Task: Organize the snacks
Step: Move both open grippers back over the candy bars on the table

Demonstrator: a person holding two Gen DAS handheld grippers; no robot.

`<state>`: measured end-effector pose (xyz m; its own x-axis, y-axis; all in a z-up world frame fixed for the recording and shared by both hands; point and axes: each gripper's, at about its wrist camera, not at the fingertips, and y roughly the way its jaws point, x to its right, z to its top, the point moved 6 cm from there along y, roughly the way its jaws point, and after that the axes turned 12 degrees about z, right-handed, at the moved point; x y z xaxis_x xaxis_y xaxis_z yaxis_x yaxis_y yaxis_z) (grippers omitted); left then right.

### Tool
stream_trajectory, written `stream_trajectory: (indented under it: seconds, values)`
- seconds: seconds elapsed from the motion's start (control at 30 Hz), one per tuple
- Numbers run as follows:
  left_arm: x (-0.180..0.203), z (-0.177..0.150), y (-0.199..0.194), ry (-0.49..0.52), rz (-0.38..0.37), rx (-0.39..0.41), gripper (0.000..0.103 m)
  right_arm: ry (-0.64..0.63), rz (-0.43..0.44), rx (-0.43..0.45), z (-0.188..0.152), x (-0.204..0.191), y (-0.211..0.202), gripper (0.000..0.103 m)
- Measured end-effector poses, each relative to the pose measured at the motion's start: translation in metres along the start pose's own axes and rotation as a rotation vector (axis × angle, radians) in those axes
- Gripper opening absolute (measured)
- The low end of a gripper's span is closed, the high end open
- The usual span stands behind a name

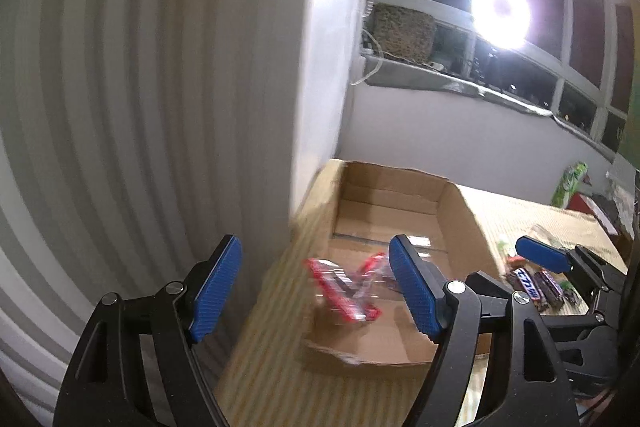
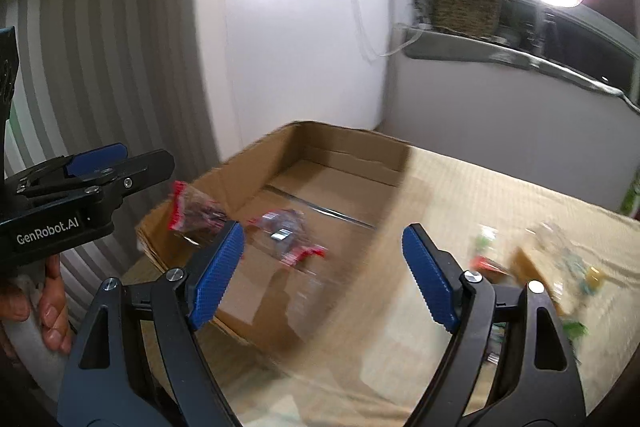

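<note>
Snack packets in a shallow cardboard box

Both the left hand-held gripper and right hand-held gripper are spread, ribbed blue pads empty. Crinkly clear red-edged snack packets lie blurred in the box; glossy dark candy bars rest on the beige woven desk.

Motion blur is smearing the red-and-clear snack packets in the cardboard box, leaving their print unreadable. The loose snacks on the beige cloth are dissolving into streaks. The right gripper's finger is overlapping the candy bars.
</note>
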<state>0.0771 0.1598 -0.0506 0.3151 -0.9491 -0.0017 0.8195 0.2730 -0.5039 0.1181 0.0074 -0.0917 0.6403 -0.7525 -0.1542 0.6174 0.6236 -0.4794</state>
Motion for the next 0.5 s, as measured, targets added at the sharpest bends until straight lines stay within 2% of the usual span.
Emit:
stream_trajectory:
  seconds: [0.17,0.37,0.5]
  values:
    - [0.065,-0.003,-0.011,0.075,-0.084,0.009,0.076,0.093,-0.114,0.037,-0.022,0.058,-0.062,0.084]
    - [0.157,-0.013,-0.039,0.163,-0.245,0.01,0.076,0.21,-0.294,0.089,-0.057,0.127,-0.153,0.085]
    - [0.2,-0.021,-0.064,0.226,-0.319,0.028,0.076,0.257,-0.361,0.125,-0.069,0.145,-0.191,0.088]
